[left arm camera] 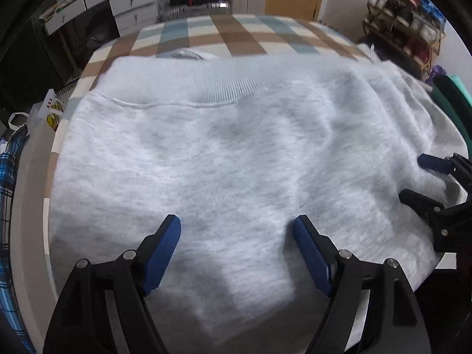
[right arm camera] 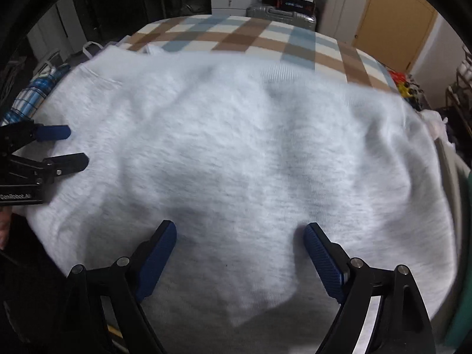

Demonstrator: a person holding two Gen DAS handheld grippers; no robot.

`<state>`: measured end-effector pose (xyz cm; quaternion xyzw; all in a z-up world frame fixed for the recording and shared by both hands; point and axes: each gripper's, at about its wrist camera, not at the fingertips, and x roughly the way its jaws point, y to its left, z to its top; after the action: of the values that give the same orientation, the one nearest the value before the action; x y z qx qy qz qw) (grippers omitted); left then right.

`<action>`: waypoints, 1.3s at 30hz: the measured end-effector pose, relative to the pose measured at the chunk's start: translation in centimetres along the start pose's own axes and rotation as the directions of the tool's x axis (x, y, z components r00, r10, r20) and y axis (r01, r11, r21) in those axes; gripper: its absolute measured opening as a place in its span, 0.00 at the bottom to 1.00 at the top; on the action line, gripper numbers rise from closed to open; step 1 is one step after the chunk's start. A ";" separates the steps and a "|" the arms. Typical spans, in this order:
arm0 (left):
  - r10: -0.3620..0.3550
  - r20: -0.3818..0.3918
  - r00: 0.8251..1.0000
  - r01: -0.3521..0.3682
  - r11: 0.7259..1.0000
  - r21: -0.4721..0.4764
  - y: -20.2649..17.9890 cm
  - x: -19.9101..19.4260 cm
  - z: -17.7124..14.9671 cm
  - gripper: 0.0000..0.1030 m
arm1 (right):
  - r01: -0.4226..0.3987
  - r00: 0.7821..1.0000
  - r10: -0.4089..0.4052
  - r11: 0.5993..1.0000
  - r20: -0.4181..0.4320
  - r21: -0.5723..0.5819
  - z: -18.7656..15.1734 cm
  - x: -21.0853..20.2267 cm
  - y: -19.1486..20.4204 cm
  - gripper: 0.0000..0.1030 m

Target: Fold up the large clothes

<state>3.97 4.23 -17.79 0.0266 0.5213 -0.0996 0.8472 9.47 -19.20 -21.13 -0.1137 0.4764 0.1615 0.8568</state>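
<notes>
Both the left gripper (left arm camera: 237, 230) and the right gripper (right arm camera: 240, 236) hover spread wide, holding nothing. Soft, limp grey sweatshirt (left arm camera: 221, 147) on the checked blanket (left arm camera: 236, 35) looks best pinched at its near hem.

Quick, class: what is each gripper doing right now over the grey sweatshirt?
Left gripper: open, holding nothing, above the grey sweatshirt.
Right gripper: open, holding nothing.

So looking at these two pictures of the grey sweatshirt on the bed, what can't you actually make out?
- Sweatshirt sleeves: not visible in either view; whether folded under or out of frame, unclear.
- Its near hem: hidden behind the left gripper and right gripper.
- White item past the ribbed edge: mostly covered by the sweatshirt in the left view.
- Shoe rack: contents small and blurred.
- Checked blanket: blurred, mostly covered.
</notes>
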 end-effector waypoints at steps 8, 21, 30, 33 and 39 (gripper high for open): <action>-0.134 0.085 0.987 0.137 0.990 -0.033 -0.3 -4.7 -1.2 0.72 | 0.020 0.999 -0.022 0.997 0.033 0.071 0.0 -4.0 -0.1 0.84; 0.005 0.069 0.998 -0.009 0.999 0.054 -2.0 -1.0 -2.2 0.97 | 0.102 0.994 -0.096 0.985 -0.050 0.140 -4.2 -3.2 -5.5 0.86; 0.010 0.087 0.996 -0.015 0.998 0.059 -2.2 -1.4 -2.7 0.98 | 0.075 0.994 -0.064 0.990 -0.094 0.119 -2.5 -1.6 -6.6 0.97; 0.016 0.090 0.996 -0.021 0.998 0.059 -2.3 -1.5 -2.9 0.98 | 0.066 0.998 -0.065 0.991 -0.014 0.118 -0.2 -4.5 -6.3 0.77; 0.009 0.089 0.996 -0.015 0.998 0.058 -2.2 -1.4 -2.8 0.98 | -0.043 0.997 0.029 0.981 0.074 0.188 6.6 -3.8 -5.4 0.75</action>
<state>0.47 2.66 -17.65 0.0500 0.4798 -0.1108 0.8689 14.80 -22.57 -14.23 -0.0173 0.4610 0.1350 0.8769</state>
